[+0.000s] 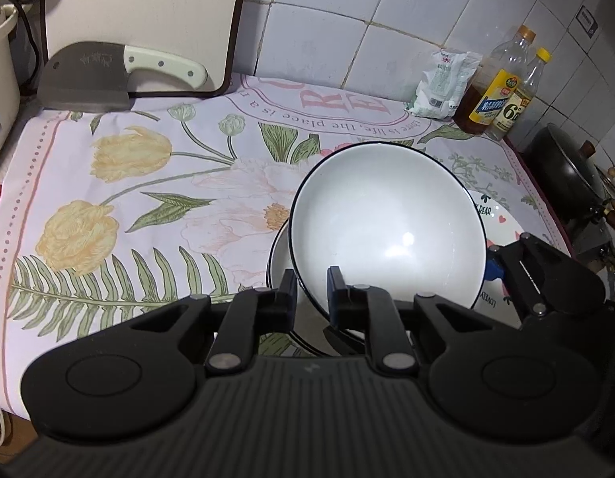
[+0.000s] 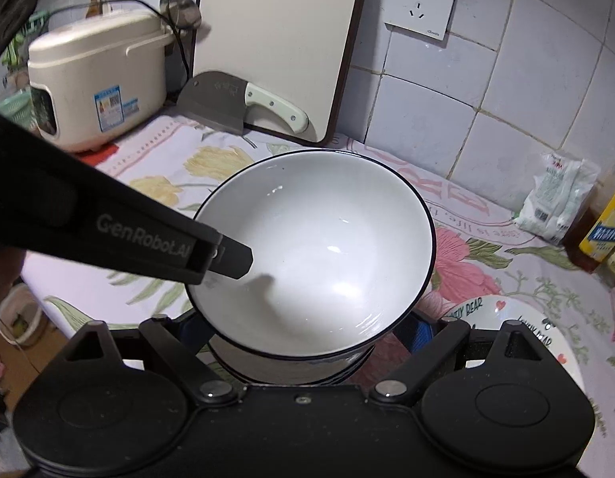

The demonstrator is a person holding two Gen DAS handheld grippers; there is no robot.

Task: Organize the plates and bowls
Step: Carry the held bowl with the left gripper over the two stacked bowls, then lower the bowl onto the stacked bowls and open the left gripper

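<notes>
Black and ribbed, my left gripper [image 1: 312, 283] fills the bottom of its own view, its two fingers nearly pressed together and pinching the near rim of a white bowl [image 1: 387, 223]. One finger sits inside the rim, the other outside. My right gripper [image 2: 307, 332] has its fingers spread wide, one on each side of the same bowl at its lower wall; blue pads show at both sides, but whether they actually press on the bowl I cannot tell.

That bowl is smooth, glossy white with a thin dark line around its rim, deep and round, catching bright glints of light. It is tilted, its far rim raised, and it sits above a second white bowl [image 1: 281, 255] with the same dark-lined edge (only a sliver of that one shows below and to the left). Just beside them to the right lies a white plate [image 1: 502, 215] printed with small hearts and lettering.

All of it rests on a floral cloth [image 1: 128, 183] with yellow tulips, green fern leaves and pink blooms, covering the counter. Against the tiled wall lean a pale cutting board [image 1: 148, 8] and a cleaver [image 1: 88, 79] with a cream handle. A cream rice cooker [image 2: 96, 79] stands to the left, and bottles [image 1: 502, 87] and a white packet [image 1: 442, 83] stand at the right.
</notes>
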